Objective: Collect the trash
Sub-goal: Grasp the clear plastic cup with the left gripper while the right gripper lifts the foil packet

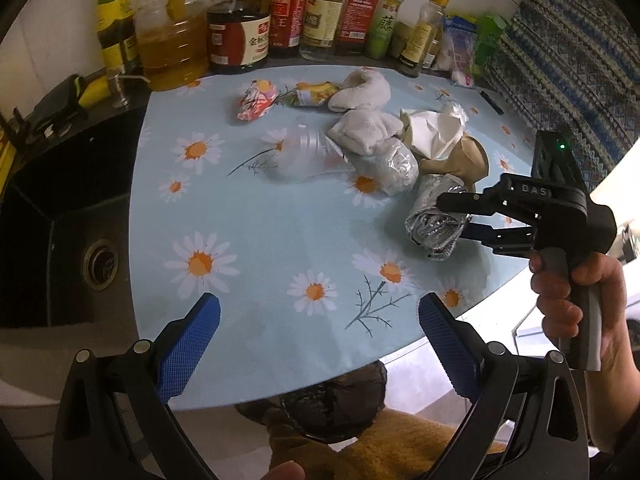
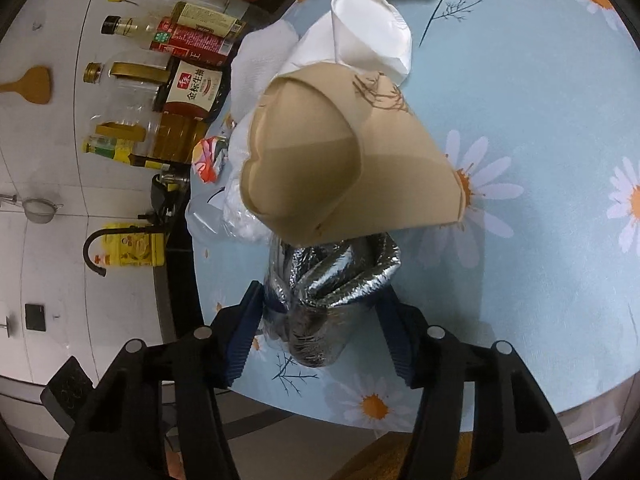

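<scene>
- The right gripper (image 2: 320, 328) is the nearer tool to the trash. Its blue-padded jaws straddle the crumpled silver foil wrapper roll (image 2: 320, 292), one pad on each flank. The left pad appears to touch the foil; a thin gap may remain at the right pad, so a firm clamp cannot be confirmed.
- The foil roll lies on the daisy-printed light-blue tablecloth (image 1: 256, 248), close to the front-right edge of the counter. In the right wrist view its long axis runs roughly forward along the fingers, so the jaws close across its short width. Judgement: this alignment suits a squeeze-and-lift with no rotation of the tool.
- The left gripper (image 1: 320, 320) hovers over the front edge of the counter with jaws spread wide and nothing between them. It is well apart from the foil roll, which lies ahead and to its right.
- A dark plastic bag (image 1: 332, 404) sits below the front edge of the counter, between the left fingers in that view. Judgement: it is the likely destination for collected items.
- Just beyond the foil roll, touching or overlapping it, sits a crushed tan paper cup (image 2: 344, 168). Judgement: lifting the foil may disturb this cup.
- Farther in, near the counter centre, lie a white paper cup (image 2: 372, 28), crumpled white tissues (image 1: 436, 128), a flattened clear plastic cup (image 1: 304, 152) and a red-printed snack wrapper (image 1: 256, 100).
- A row of condiment bottles (image 1: 240, 20) stands along the back edge.
</scene>
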### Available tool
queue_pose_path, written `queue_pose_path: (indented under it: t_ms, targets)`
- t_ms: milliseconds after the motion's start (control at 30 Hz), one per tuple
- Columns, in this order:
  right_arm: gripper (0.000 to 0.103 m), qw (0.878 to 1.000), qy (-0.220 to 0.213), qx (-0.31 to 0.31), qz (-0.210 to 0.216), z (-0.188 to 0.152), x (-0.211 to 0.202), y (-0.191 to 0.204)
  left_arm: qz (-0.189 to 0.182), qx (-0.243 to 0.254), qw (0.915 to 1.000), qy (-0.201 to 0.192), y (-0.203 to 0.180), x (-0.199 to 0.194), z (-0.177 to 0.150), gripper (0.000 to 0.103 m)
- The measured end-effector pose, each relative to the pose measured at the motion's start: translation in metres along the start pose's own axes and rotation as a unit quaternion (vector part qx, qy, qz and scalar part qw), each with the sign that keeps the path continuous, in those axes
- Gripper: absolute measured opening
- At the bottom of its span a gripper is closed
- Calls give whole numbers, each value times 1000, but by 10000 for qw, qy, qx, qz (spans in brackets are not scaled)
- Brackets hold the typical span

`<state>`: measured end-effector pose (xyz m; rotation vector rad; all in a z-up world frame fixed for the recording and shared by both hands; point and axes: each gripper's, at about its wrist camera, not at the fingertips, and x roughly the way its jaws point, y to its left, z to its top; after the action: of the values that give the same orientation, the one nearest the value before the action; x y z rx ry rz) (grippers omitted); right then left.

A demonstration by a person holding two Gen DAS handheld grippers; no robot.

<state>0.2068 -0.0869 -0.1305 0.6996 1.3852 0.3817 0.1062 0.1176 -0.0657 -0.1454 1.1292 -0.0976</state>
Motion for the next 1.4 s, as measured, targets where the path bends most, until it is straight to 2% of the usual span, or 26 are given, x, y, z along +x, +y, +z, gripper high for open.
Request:
queue_pose_path:
  t_ms: [133, 267, 667, 933, 1000, 1133, 1233, 1333, 1400]
  targets:
    - [56, 10000, -70, -15, 14, -9, -8, 1, -53, 94, 9999, -45, 2, 4, 8, 97]
    - [56, 9996, -104, -216, 174, -20, -22, 9, -270, -127, 9996, 3, 11, 13, 25, 96]
    - [56, 9887, -603, -1313, -388, -67, -74, 38, -363, -141, 9991, 153, 20, 55, 93, 96]
    - [56, 9832, -736, -1574, -557, -80, -89, 40, -157, 11, 9990, 417, 17, 93, 126, 95]
    - [56, 9822, -768, -1604, -601, -81, -92, 37, -142, -15, 9983, 558, 19, 105, 130, 95]
    - [56, 9802, -794, -1683, -681, -81, -96, 35, 32, 182, 9972, 724, 15, 120, 132, 87]
    - [56, 9786, -802, -1744, -745, -79, -98, 33, 167, 287, 9960, 825, 12, 129, 134, 87]
    - [56, 9782, -792, -1767, -757, -77, -99, 30, 87, 241, 9958, 884, 10, 133, 135, 87]
    - [56, 9782, -791, -1763, -762, -76, -100, 28, 163, 288, 9953, 911, 6, 134, 136, 87]
